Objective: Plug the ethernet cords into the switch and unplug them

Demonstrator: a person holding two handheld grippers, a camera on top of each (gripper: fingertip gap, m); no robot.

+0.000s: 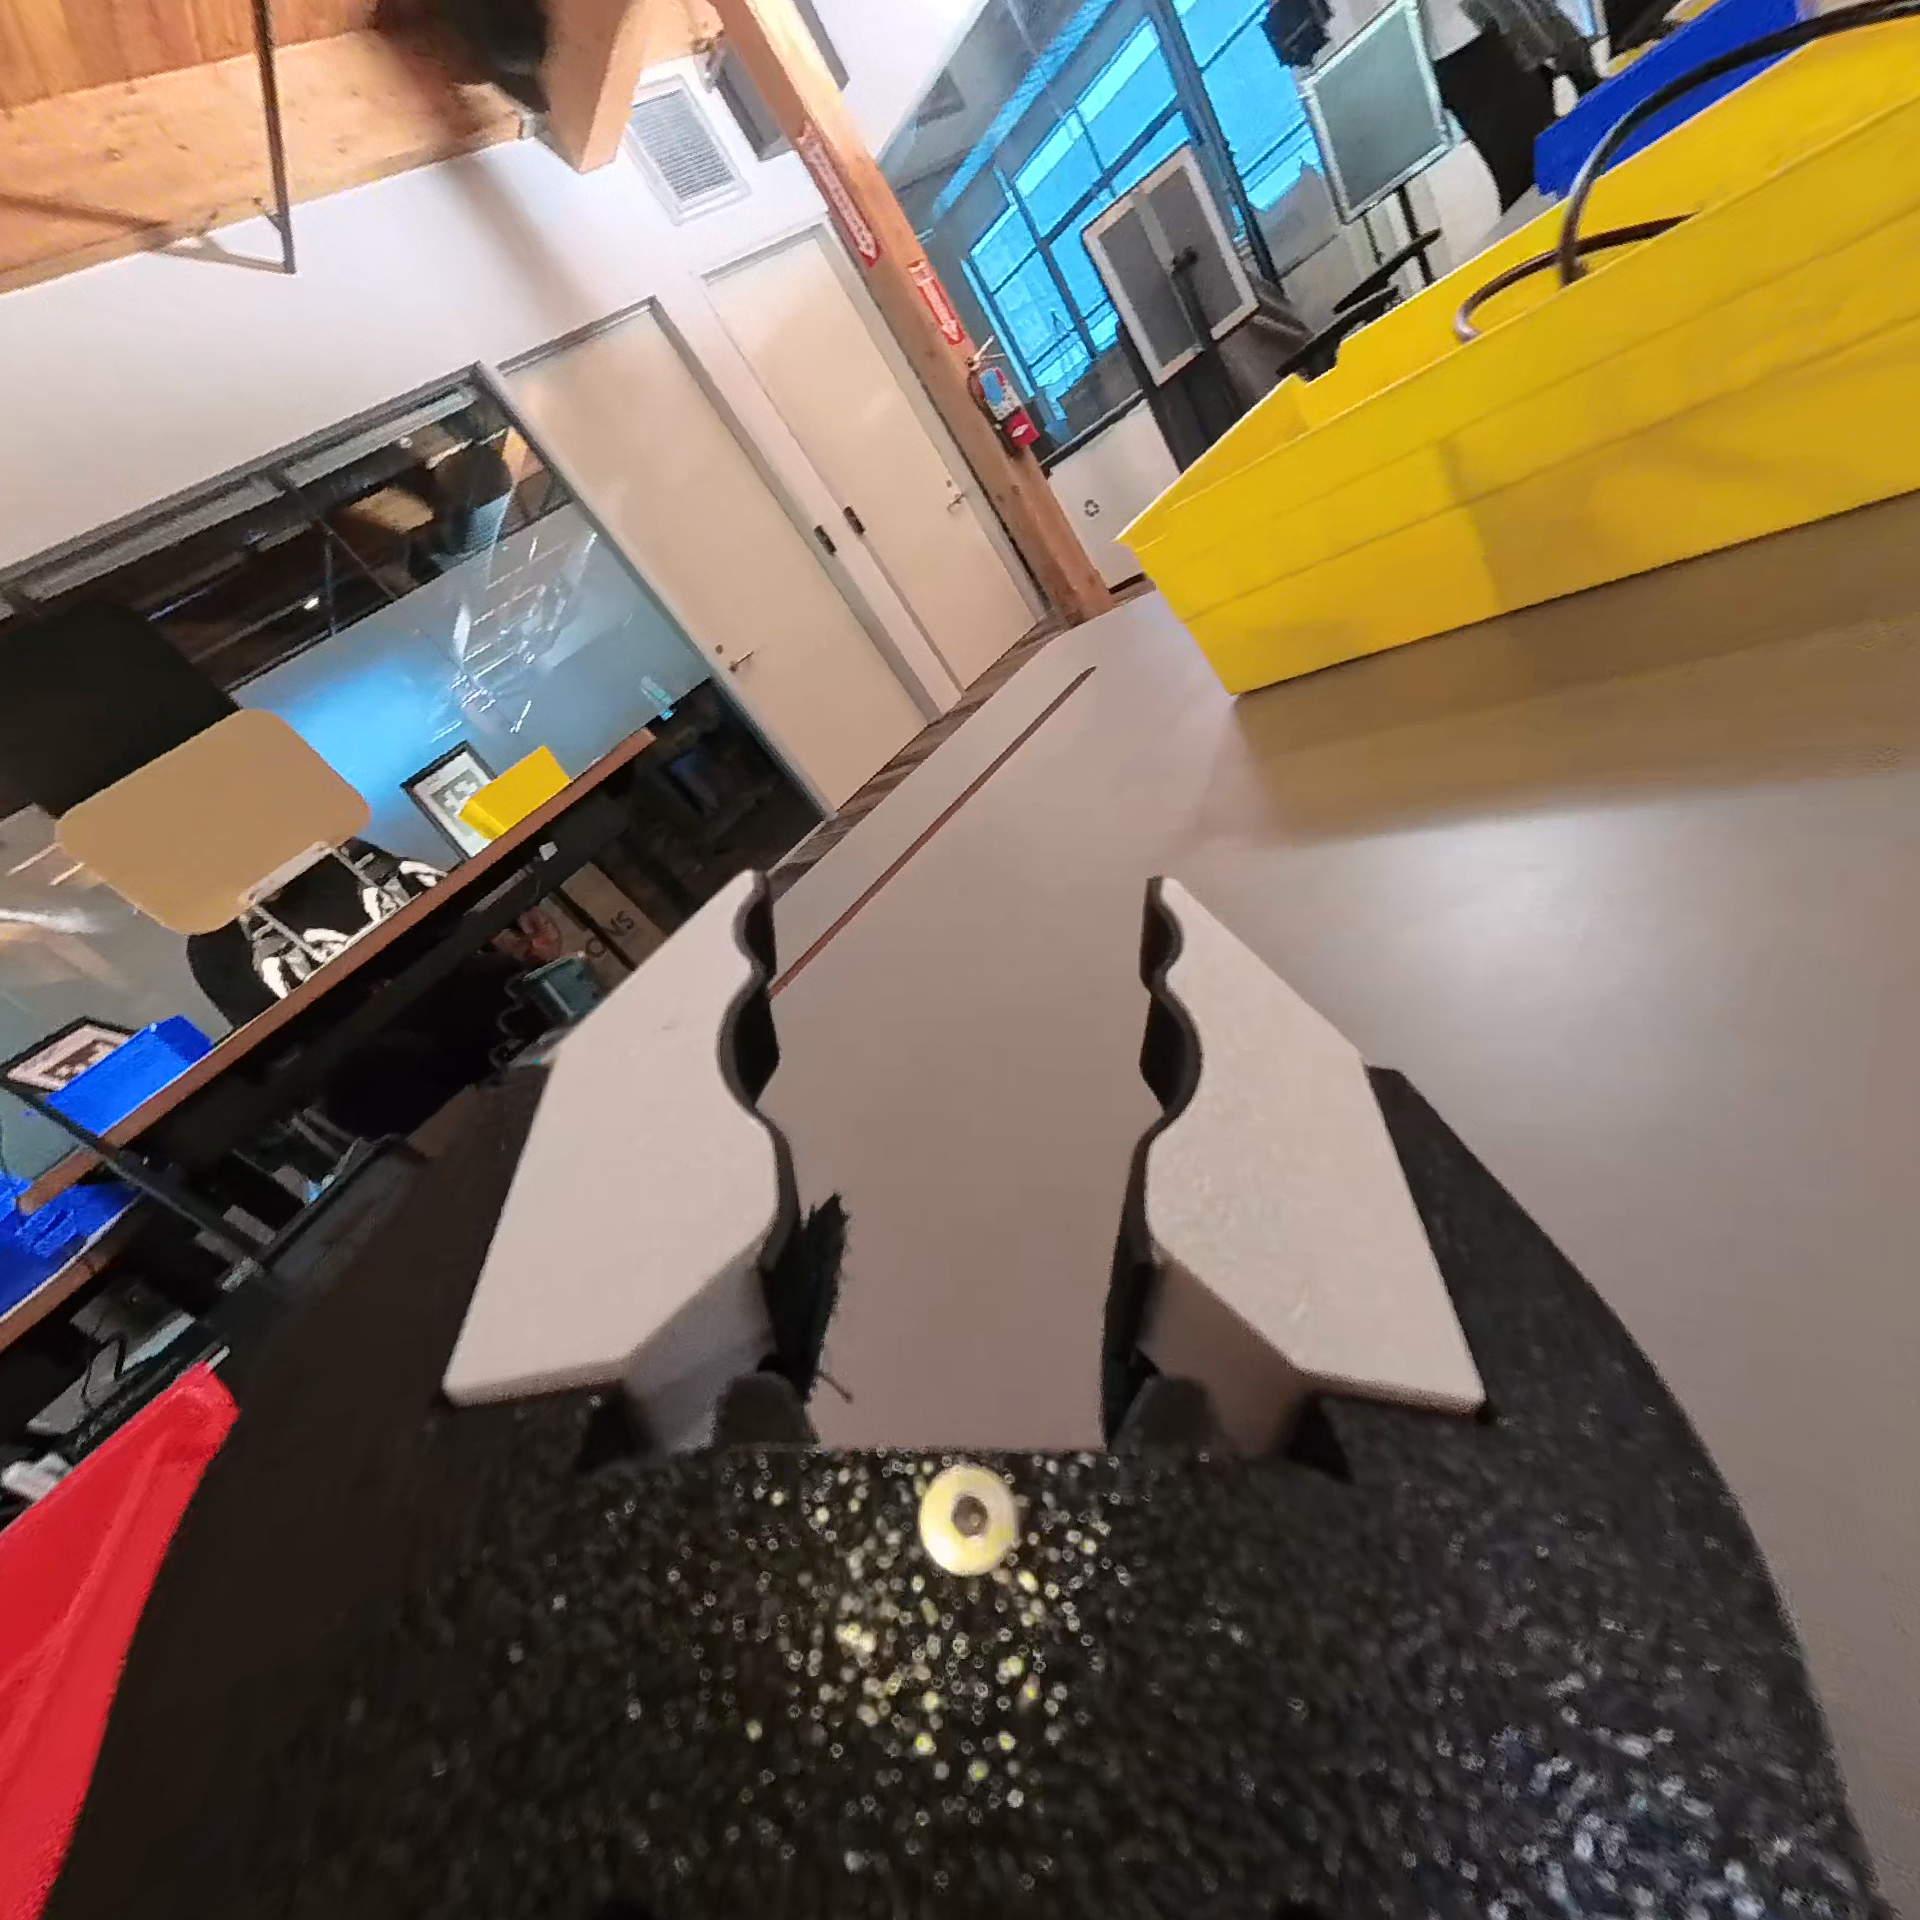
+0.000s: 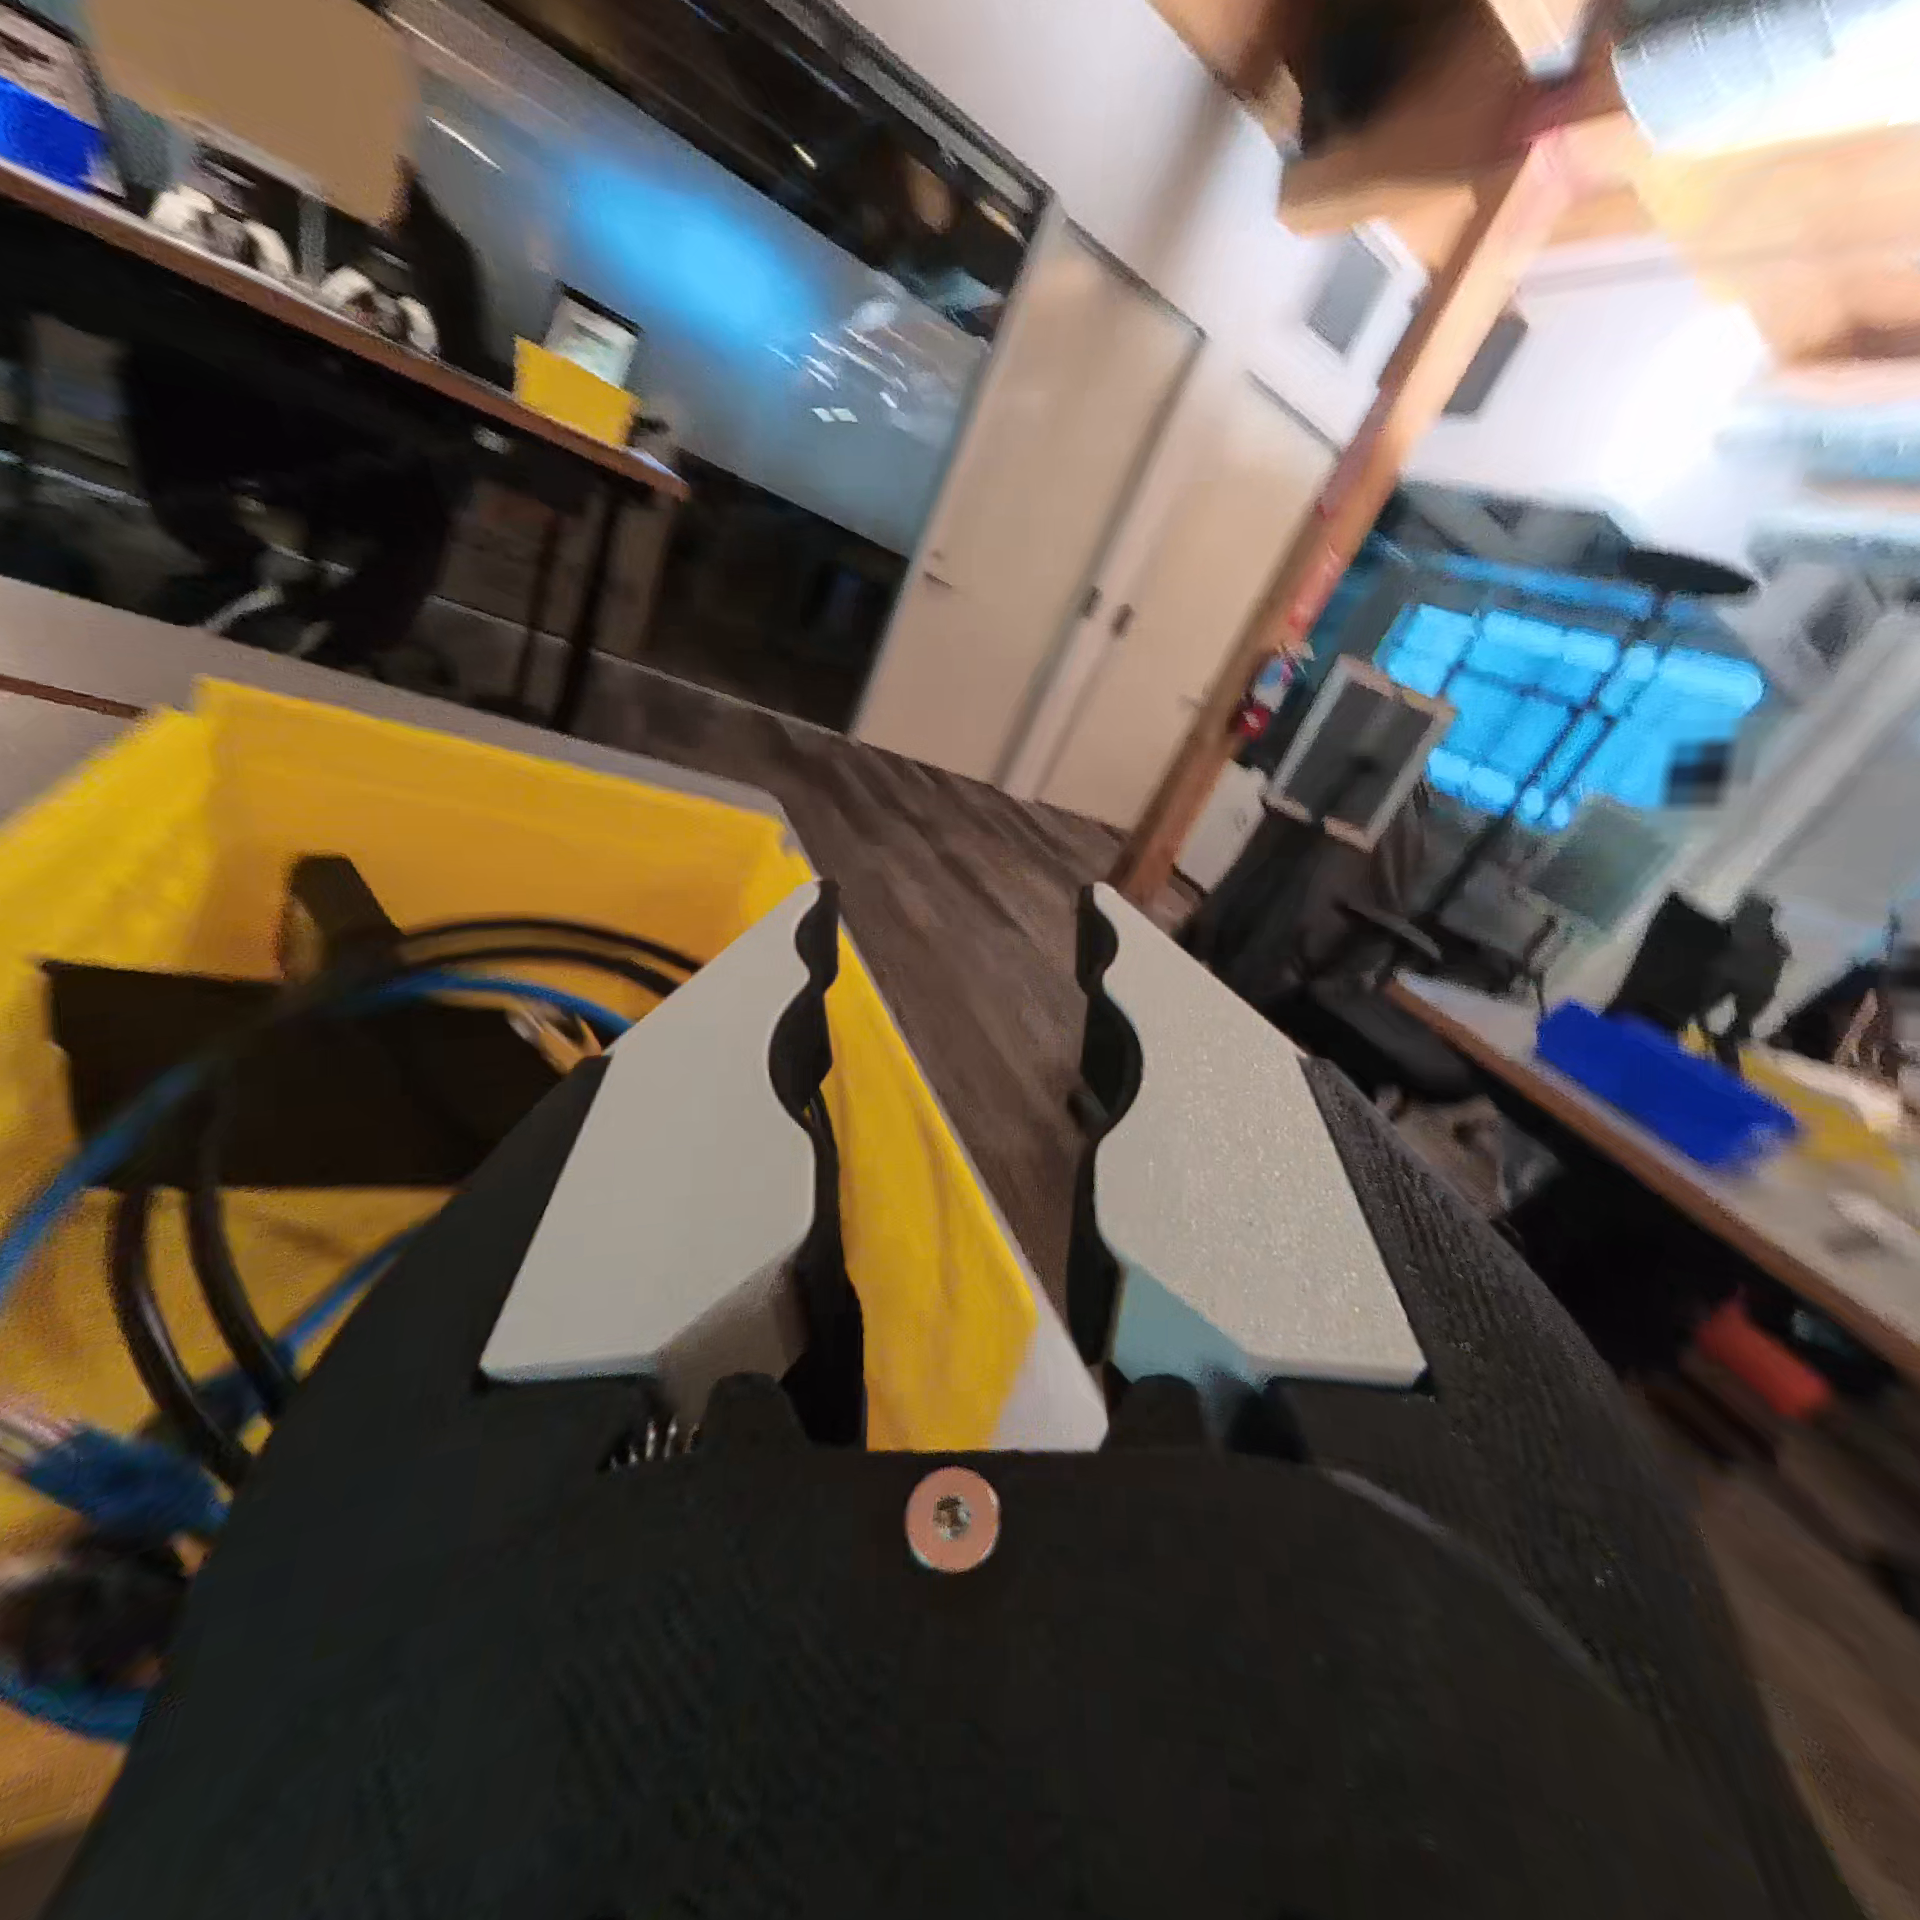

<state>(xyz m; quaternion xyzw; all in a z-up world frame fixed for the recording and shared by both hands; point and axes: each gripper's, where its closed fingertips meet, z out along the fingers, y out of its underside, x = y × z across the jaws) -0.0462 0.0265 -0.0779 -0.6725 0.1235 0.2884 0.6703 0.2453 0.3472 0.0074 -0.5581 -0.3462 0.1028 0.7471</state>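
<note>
cords [image 2: 208, 1049] in bin [image 2: 436, 821], bin on table [image 1: 1455, 935]

Grey-fingered black gripper [image 1: 958, 914], seemingly speckled.

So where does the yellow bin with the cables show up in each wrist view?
Left wrist view: yellow bin at upper right on the table, a black cable arching over its rim.
Right wrist view: the bin at left, partly behind the right gripper, blue and black cables inside.
Shared landmark: the wooden post beside the white doors.
</note>
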